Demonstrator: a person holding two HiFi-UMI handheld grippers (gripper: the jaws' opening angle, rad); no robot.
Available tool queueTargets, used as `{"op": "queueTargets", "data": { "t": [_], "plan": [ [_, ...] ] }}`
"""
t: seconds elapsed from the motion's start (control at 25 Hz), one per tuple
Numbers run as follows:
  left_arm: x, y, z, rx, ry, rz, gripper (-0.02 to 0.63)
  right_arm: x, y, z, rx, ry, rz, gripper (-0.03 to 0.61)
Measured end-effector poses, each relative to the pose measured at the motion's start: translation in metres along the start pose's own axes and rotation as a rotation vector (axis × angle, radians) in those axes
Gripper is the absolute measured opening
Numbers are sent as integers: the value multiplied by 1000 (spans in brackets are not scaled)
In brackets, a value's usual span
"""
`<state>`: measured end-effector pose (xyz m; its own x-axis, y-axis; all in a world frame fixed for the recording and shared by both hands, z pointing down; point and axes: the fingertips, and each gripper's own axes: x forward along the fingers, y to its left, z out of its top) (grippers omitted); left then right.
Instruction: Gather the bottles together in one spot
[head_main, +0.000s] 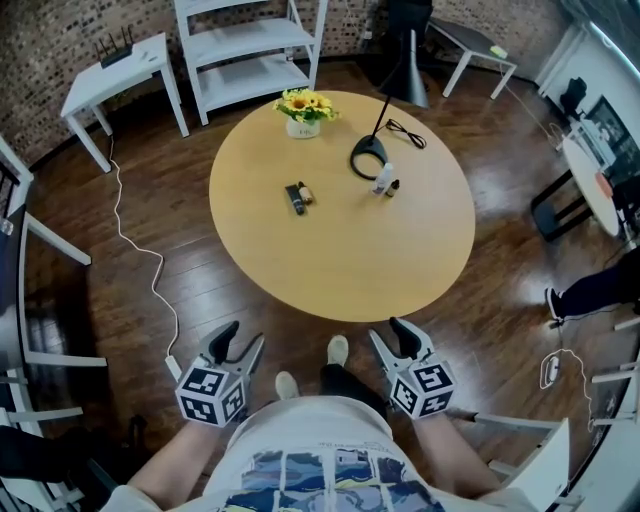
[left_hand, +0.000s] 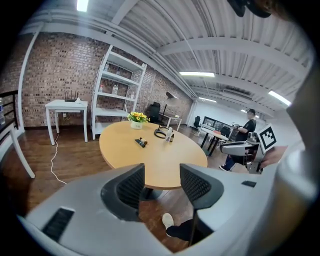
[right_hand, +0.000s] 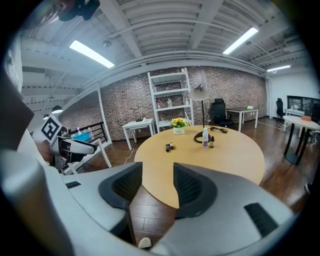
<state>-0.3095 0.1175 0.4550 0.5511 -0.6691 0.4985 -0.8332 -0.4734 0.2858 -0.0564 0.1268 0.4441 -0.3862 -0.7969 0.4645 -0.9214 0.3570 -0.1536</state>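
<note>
1. A person stands at the near edge of the round table (head_main: 340, 270). Both tools are held low, in front of that edge and not over the table.
2. The left gripper (head_main: 245, 337) has its jaws apart, and nothing is between them.
3. The right gripper (head_main: 388, 333) has its jaws apart too, and it holds nothing.
4. The jaws are likely open so each tool is ready to take a bottle.
5. A white bottle (head_main: 383, 177) stands up on the far right part of the table. A small dark bottle (head_main: 394, 186) stands just beside it.
6. A black bottle (head_main: 294, 198) and a small brown bottle (head_main: 306, 193) lie side by side near the middle of the table.
7. The two pairs are well apart, so the gathering looks not yet begun.
8. A black cord loop (head_main: 363, 157) lies right behind the white bottle and could get in the way. A flower pot (head_main: 303, 127) sits at the table's far edge.
</note>
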Motion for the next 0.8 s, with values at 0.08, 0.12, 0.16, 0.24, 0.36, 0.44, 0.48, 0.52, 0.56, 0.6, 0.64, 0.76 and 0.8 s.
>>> {"op": "queueTargets", "data": {
  "t": [0.08, 0.12, 0.16, 0.24, 0.36, 0.44, 0.48, 0.52, 0.56, 0.6, 0.64, 0.76, 0.8],
  "plan": [
    [5, 3, 4, 1, -9, 6, 209, 8, -3, 0, -14, 12, 8, 210],
    [8, 5, 5, 3, -11, 13, 209, 14, -5, 0, -25, 19, 13, 210],
    [12, 8, 7, 5, -11, 23, 209, 22, -7, -1, -40, 28, 20, 210],
    [21, 16, 10, 5, -7, 41, 209, 42, -11, -1, -82, 44, 37, 210],
    [36, 30, 17, 0, 4, 73, 209, 85, -19, 5, -149, 68, 74, 210],
    [45, 38, 26, -2, 9, 100, 209, 116, -25, 14, -184, 75, 103, 210],
    [50, 41, 33, -2, 8, 114, 209, 132, -27, 20, -200, 76, 118, 210],
    [55, 43, 40, -2, 7, 127, 209, 149, -30, 26, -218, 78, 134, 210],
    [59, 45, 47, -6, 4, 138, 209, 166, -32, 31, -238, 82, 150, 210],
    [63, 47, 55, -12, 1, 147, 209, 184, -33, 36, -258, 88, 167, 210],
    [66, 48, 62, -23, -3, 155, 209, 202, -35, 39, -278, 96, 182, 210],
    [75, 49, 79, -57, -4, 176, 209, 256, -44, 45, -302, 124, 210, 210],
    [79, 50, 83, -62, 3, 184, 209, 274, -47, 45, -305, 133, 217, 210]
  ]
}}
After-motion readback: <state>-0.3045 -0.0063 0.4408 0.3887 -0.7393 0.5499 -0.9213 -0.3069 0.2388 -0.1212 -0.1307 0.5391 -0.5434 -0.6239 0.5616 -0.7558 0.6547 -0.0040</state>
